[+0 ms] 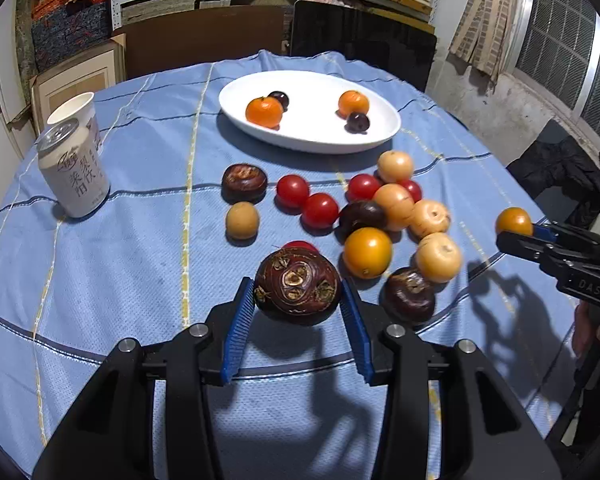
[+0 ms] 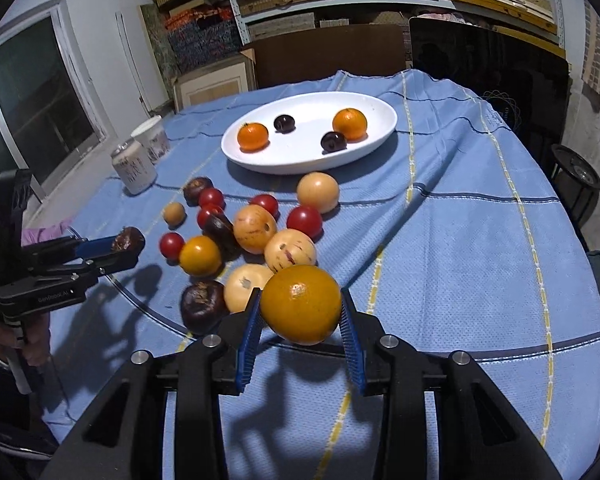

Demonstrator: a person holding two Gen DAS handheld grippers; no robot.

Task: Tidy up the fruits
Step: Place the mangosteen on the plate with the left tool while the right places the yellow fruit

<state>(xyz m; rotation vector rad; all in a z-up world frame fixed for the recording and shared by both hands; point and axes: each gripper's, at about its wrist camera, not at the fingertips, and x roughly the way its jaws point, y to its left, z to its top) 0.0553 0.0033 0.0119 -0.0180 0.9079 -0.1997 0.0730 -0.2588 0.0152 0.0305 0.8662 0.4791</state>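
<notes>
My left gripper [image 1: 298, 298] is shut on a dark brown water chestnut [image 1: 298, 286] and holds it above the blue cloth; it also shows in the right wrist view [image 2: 129, 245]. My right gripper [image 2: 300, 308] is shut on an orange-yellow fruit [image 2: 300, 304], lifted off the table; it also shows in the left wrist view [image 1: 514, 229]. A white oval plate [image 1: 320, 138] at the back holds two oranges [image 1: 264, 111] and two dark plums [image 1: 358, 122]. Several loose fruits lie between me and the plate: red tomatoes [image 1: 320, 210], pale yellow fruits [image 1: 438, 257], brown chestnuts [image 1: 244, 182].
A drink can [image 1: 74, 170] and a paper cup [image 1: 76, 110] stand at the table's left. The round table has a blue checked cloth [image 1: 140, 240]. Chairs and stacked shelves stand behind it. A black stool [image 2: 576, 178] is to the right of the table.
</notes>
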